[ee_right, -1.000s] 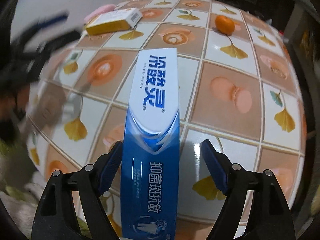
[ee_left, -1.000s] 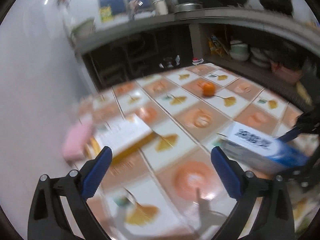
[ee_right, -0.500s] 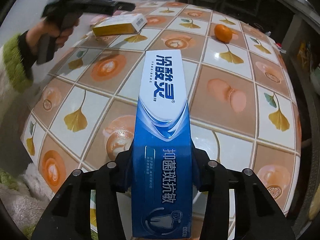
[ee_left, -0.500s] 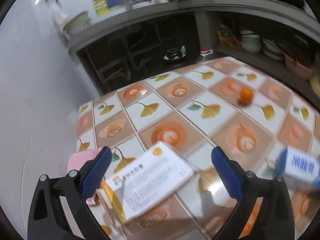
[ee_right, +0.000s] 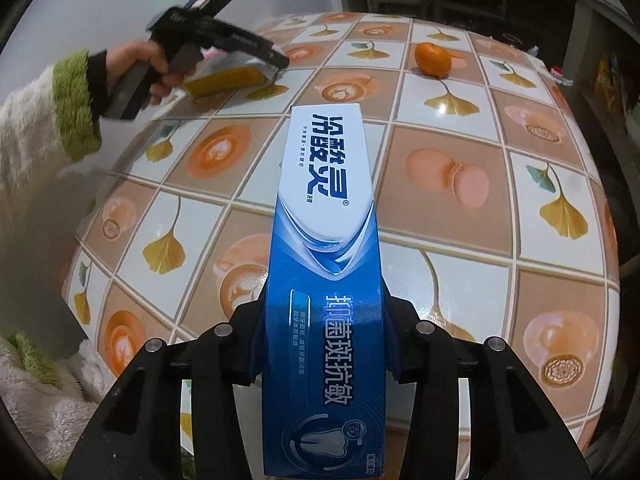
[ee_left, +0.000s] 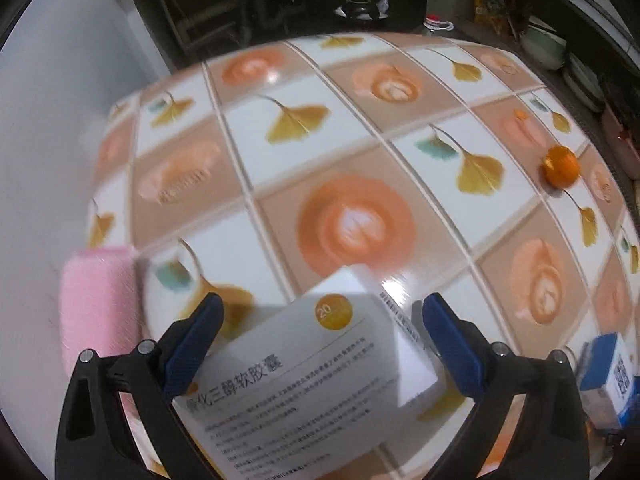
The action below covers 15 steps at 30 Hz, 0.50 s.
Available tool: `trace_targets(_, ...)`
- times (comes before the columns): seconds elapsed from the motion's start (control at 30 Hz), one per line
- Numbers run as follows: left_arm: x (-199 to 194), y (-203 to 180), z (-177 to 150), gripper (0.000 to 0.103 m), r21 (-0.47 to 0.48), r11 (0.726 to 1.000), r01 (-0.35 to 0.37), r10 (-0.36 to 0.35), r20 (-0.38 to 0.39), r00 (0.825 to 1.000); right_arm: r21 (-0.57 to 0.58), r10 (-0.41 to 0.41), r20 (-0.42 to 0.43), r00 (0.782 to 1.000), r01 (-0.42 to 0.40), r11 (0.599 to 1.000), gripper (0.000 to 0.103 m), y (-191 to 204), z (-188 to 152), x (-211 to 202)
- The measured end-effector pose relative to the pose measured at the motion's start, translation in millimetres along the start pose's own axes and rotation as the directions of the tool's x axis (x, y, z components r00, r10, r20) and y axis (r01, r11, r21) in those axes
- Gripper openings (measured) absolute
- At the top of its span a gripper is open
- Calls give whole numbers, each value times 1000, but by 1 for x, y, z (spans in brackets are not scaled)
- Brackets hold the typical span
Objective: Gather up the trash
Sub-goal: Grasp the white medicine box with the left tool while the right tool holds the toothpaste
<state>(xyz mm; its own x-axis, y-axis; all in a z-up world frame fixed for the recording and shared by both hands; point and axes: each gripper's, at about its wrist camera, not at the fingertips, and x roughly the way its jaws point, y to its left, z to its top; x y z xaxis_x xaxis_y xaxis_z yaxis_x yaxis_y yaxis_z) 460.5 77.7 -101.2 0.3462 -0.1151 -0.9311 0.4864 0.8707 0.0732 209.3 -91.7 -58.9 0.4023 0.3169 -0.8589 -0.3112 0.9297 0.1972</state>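
Observation:
A long blue and white toothpaste box [ee_right: 324, 240] juts forward over the tiled table [ee_right: 452, 240], and my right gripper [ee_right: 326, 344] is shut on its near end. A white and yellow medicine box [ee_left: 304, 380] lies near the table's left edge. My left gripper [ee_left: 322, 304] points down over it, open, with the box between its blue pads [ee_left: 192, 344]; they do not press on it. In the right wrist view a person's hand [ee_right: 136, 64] holds that left gripper [ee_right: 276, 64] above the medicine box [ee_right: 228, 80]. The toothpaste box's end [ee_left: 608, 376] shows at lower right.
A small orange [ee_left: 561, 168] sits toward the far right of the table [ee_left: 360, 144], also seen as the orange [ee_right: 432, 59]. A pink soft thing [ee_left: 96, 300] lies left of the medicine box by the white wall. Dark shelves with bowls stand beyond the table. A fluffy green-cuffed sleeve [ee_right: 72, 104] reaches in at left.
My right gripper has shut on the toothpaste box, which lay between open jaws. My left gripper has swept toward the table's left side and tilted down over the medicine box.

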Motion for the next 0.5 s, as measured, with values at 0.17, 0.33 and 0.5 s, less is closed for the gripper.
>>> trace_targets(0.17,-7,-29,-27,98,28,998,49,-49,1,999,21,12,4,1000,-12,1000,43,-6,-3,-4)
trace_targets(0.33,-24,-64,-61,98,79,994,71,-74,43,996,43,12,11,1000,-12,999,43,-12,-8,-9)
trace_targets(0.5,-48,-86,-98,98,70,989,132,-139,96,986,44,8,14,1000,-9,999,43,-11,-11,-12)
